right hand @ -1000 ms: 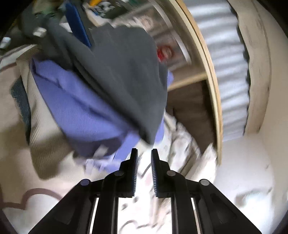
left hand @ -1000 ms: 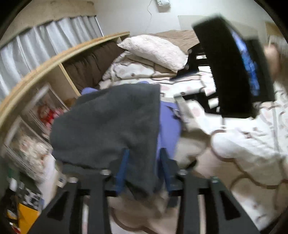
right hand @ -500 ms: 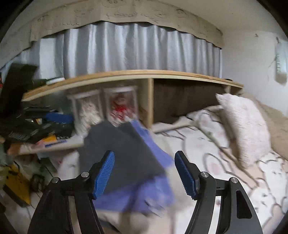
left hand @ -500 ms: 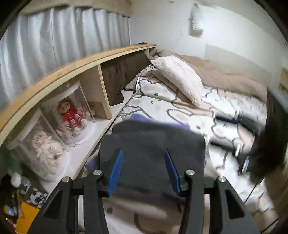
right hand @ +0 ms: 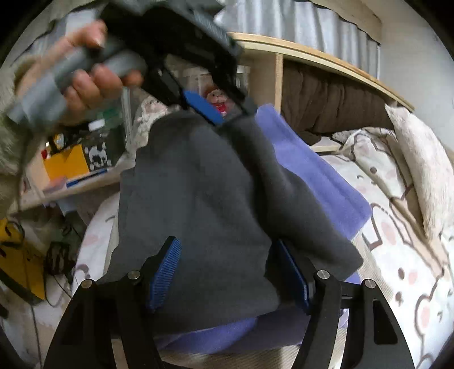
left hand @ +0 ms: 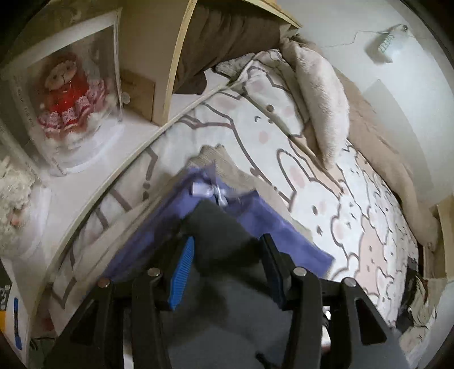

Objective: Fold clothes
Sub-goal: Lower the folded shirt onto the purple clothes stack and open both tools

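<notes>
A: Item one, the task's clothes?

B: A stack on the bunny-print bedspread (left hand: 334,181). Top layer: dark grey fleece garment (right hand: 204,204), folded. Beneath it: periwinkle-purple garment (right hand: 315,176), its edge showing past the grey on the side toward the pillow, a white label at its far end in the left wrist view. Bottom layer: beige ribbed garment (left hand: 227,167), only its far corner and near edge visible.

A: Item two, left gripper?

B: Left gripper (left hand: 227,255), blue-padded fingers spread wide, one on either side of a raised fold of the grey fleece. Whether the pads touch the cloth cannot be told. In the right wrist view it sits at the far edge of the stack, held in the person's left hand (right hand: 82,85), blurred.

A: Item three, right gripper?

B: Right gripper (right hand: 229,272), fingers likewise spread apart, straddling the near edge of the grey fleece. Cloth lies between them and drapes over the right-hand finger; no pinch visible.

A: Surroundings?

B: Cream fluffy pillow (left hand: 323,96) farther up the bed, apart from the stack. Tan blanket (left hand: 383,147) behind it. Wooden shelf unit (right hand: 312,56) alongside the bed, holding a clear display case with a teddy bear in a red dress (left hand: 68,93). Grey curtain (right hand: 326,25) above the shelf.
</notes>
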`<state>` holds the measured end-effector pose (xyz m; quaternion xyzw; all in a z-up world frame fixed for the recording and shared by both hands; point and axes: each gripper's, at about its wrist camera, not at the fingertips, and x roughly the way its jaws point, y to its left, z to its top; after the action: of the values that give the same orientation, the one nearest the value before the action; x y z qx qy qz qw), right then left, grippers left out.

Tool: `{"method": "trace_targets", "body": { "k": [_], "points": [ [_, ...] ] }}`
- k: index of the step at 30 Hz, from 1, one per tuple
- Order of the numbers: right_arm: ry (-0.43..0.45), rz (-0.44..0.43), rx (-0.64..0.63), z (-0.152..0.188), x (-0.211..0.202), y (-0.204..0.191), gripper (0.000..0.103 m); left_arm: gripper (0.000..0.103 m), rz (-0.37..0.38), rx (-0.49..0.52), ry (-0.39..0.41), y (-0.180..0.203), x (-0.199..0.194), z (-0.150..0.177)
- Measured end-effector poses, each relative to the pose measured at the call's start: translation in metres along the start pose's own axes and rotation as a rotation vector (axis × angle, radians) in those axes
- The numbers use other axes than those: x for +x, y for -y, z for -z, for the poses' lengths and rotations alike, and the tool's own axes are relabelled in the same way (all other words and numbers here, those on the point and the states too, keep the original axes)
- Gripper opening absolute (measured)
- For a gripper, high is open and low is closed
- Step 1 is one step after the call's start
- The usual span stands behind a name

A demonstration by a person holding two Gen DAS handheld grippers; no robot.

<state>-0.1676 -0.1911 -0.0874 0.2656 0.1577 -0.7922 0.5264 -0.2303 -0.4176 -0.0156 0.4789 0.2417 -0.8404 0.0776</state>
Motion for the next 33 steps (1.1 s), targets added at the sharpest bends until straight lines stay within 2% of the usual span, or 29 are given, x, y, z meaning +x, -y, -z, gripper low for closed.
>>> {"method": "trace_targets", "body": {
  "k": [5, 9, 11, 14, 15, 17, 18, 20, 22, 25, 27, 29, 31, 33],
  "points": [
    [0.010, -0.005, 0.013, -0.002, 0.001, 0.002, 0.070, 0.048, 0.060, -0.005, 0.042, 0.006, 0.028, -0.020],
    [0.059, -0.061, 0.128, -0.011, -0.015, 0.016, 0.070, 0.048, 0.032, 0.027, 0.053, 0.018, 0.050, -0.031],
    [0.140, -0.115, 0.214, -0.021, -0.037, 0.029, 0.070, 0.048, 0.068, 0.024, 0.111, 0.018, 0.037, -0.032],
    [0.190, -0.183, 0.272, -0.038, -0.057, 0.046, 0.070, 0.048, 0.119, 0.025, 0.230, 0.013, 0.000, -0.028],
    [0.202, -0.204, 0.287, -0.044, -0.063, 0.051, 0.052, 0.048, 0.113, 0.035, 0.267, 0.010, -0.015, -0.023],
    [0.146, -0.216, 0.289, -0.058, -0.053, 0.052, 0.023, 0.048, 0.076, 0.070, 0.344, 0.006, -0.045, -0.008],
    [0.108, -0.219, 0.287, -0.065, -0.045, 0.051, 0.014, 0.048, 0.048, 0.094, 0.375, 0.005, -0.056, 0.003],
    [0.034, -0.223, 0.282, -0.079, -0.031, 0.049, 0.011, 0.048, -0.011, 0.145, 0.426, 0.000, -0.074, 0.031],
    [-0.036, -0.224, 0.277, -0.093, -0.014, 0.046, 0.011, 0.048, -0.038, 0.164, 0.453, -0.008, -0.079, 0.058],
    [-0.115, -0.194, 0.297, -0.110, 0.023, 0.041, 0.011, 0.048, -0.064, 0.174, 0.434, -0.021, -0.066, 0.088],
    [-0.164, -0.155, 0.324, -0.117, 0.050, 0.047, 0.011, 0.048, -0.112, 0.207, 0.389, -0.025, -0.044, 0.101],
    [-0.210, -0.066, 0.314, -0.119, 0.073, 0.053, 0.011, 0.048, -0.151, 0.232, 0.355, -0.030, -0.027, 0.111],
    [-0.231, -0.023, 0.328, -0.118, 0.087, 0.064, 0.000, 0.048, -0.155, 0.227, 0.365, -0.034, -0.028, 0.112],
    [-0.239, -0.023, 0.363, -0.118, 0.094, 0.075, 0.000, 0.048, -0.159, 0.223, 0.374, -0.038, -0.029, 0.113]
  ]
}}
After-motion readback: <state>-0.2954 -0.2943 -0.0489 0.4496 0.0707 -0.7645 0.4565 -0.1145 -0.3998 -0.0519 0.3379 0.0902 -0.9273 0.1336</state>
